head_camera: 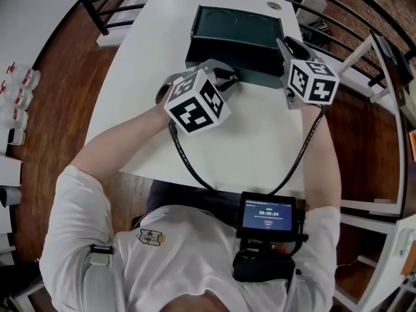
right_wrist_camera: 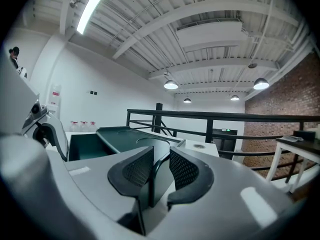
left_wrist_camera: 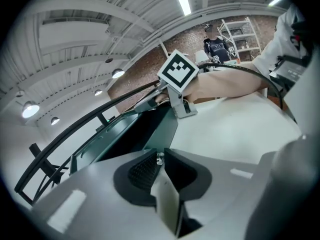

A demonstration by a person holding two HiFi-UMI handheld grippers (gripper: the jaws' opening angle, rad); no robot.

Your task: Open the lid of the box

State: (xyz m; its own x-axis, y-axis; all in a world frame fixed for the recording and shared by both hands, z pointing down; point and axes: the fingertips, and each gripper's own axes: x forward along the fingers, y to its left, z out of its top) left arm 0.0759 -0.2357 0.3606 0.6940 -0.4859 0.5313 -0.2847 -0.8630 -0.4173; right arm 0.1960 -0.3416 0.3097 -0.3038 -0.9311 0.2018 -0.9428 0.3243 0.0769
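A dark green box (head_camera: 227,62) stands at the far middle of the white table (head_camera: 260,142). Its lid (head_camera: 237,31) is tilted up; in the right gripper view the lid (right_wrist_camera: 125,136) rises over the box's open inside (right_wrist_camera: 85,146). My right gripper (head_camera: 286,47) is at the lid's right front corner. Its jaws (right_wrist_camera: 161,159) are shut on the lid's thin edge, which runs between the pads. My left gripper (head_camera: 229,80) lies at the box's front wall, jaws (left_wrist_camera: 159,158) together with nothing between them. From there the box wall (left_wrist_camera: 160,129) shows just beyond the tips.
A black railing (head_camera: 364,18) curves round the table's far and right sides. A device with a lit screen (head_camera: 266,216) hangs on the person's chest, with cables to both grippers. Bottles (head_camera: 16,86) stand on the floor at the left. A person (left_wrist_camera: 217,44) stands far off.
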